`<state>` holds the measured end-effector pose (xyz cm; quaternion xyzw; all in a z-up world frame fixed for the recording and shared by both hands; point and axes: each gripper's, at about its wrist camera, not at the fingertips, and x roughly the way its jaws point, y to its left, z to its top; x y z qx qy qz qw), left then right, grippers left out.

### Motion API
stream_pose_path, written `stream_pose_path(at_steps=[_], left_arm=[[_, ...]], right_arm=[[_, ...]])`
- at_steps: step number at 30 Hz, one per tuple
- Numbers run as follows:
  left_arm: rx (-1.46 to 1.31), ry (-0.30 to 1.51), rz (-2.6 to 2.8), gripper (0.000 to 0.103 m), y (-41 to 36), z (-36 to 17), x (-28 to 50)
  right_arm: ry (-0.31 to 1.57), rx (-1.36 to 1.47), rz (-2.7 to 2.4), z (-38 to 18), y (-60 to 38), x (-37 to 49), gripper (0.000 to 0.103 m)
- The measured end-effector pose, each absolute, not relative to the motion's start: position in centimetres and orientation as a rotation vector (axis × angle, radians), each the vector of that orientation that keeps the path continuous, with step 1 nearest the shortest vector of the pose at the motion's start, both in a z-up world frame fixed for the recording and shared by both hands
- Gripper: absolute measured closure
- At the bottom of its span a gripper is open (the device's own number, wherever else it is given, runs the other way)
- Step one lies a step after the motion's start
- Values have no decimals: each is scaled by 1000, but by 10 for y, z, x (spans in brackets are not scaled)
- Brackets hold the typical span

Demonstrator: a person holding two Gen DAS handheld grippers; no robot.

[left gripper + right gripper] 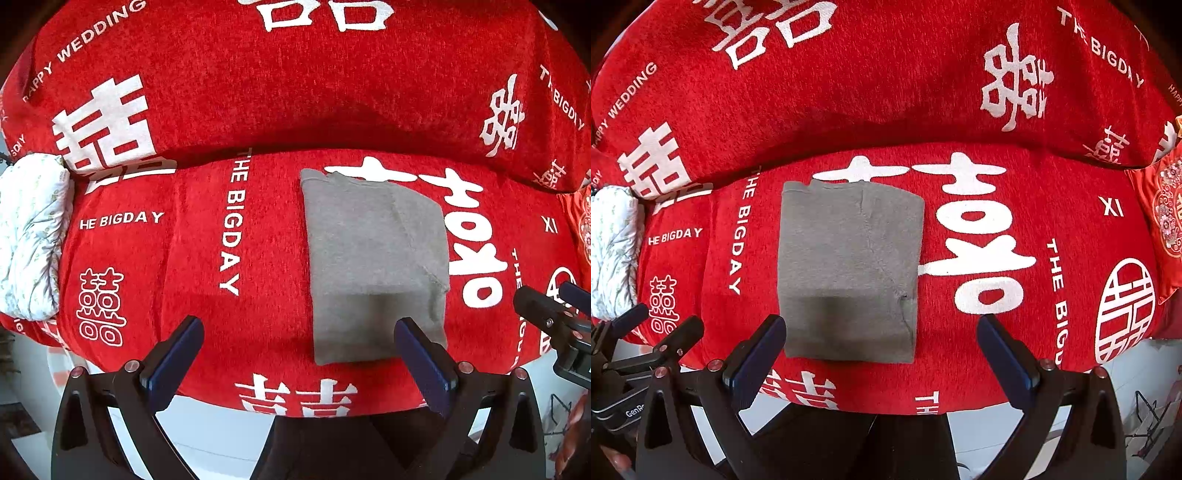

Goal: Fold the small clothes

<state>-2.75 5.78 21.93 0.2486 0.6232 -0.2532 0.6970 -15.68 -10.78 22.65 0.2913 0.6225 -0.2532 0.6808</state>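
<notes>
Left wrist view: your left hand-held gripper (pixel 299 354) is spread wide, empty, hovering over the front edge of the sofa seat (pixel 236 332). Grey garment (pixel 373 258) lies folded into a neat rectangle on the red cover (pixel 258 92) (white wedding lettering all over), flat, its near edge between and just beyond your pads (pixel 424 365). Right hand-held gripper (pixel 554 314) shows at the frame's right edge, beside the garment, not touching.

Right wrist view: your right hand-held gripper (pixel 882 350) is also released, grasping nothing; garment (pixel 849 266) sits left of centre, its near-left corner by the left pad (pixel 757 362). Left hand-held gripper (pixel 653 332) shows at lower left. White quilted bundle (pixel 613 251) at the seat's left end, red embroidered cushion (pixel 1163 221) at right.
</notes>
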Motion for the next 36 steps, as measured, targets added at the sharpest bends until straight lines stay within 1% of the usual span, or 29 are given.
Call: stream_pose_path(at_steps=[25,36], left_arm=[[574,1387,-550,0,56,218,-30],[633,1413,-563,0,43,200,-35]], right_arm=[[1417,636,-555,225,-109,-153,0],[1454,615,-583,216,-113,-160,0]])
